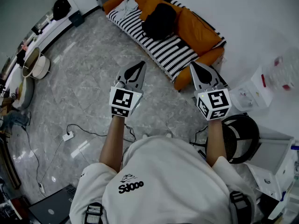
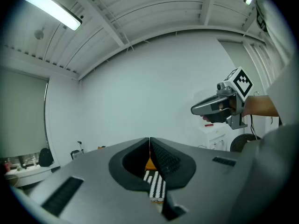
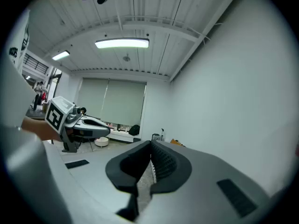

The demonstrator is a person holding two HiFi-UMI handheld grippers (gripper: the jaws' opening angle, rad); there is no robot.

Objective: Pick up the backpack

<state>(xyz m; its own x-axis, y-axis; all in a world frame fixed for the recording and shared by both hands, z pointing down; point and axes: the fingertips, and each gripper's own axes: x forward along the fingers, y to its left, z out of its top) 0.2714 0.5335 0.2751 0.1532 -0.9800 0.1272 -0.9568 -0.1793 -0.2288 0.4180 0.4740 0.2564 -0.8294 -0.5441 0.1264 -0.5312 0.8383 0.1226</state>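
Note:
A black backpack (image 1: pixel 160 20) lies on an orange sofa (image 1: pixel 198 31) with a black-and-white striped cover (image 1: pixel 161 48), at the far side of the room in the head view. Both grippers are held out level in front of the person, well short of the sofa. My left gripper (image 1: pixel 139 67) is shut with nothing in it; between its closed jaws in the left gripper view only a strip of the striped cover (image 2: pixel 155 185) shows. My right gripper (image 1: pixel 195 68) is shut and empty too. Each gripper appears in the other's view: the right gripper (image 2: pixel 195 109) and the left gripper (image 3: pixel 105 130).
Grey marble floor (image 1: pixel 88 78) lies between the person and the sofa. A power strip with cables (image 1: pixel 68 136) sits on the floor at left. A round stool (image 1: pixel 36 64) stands far left. A white water dispenser (image 1: pixel 254 90) and a black fan (image 1: pixel 240 136) stand at right.

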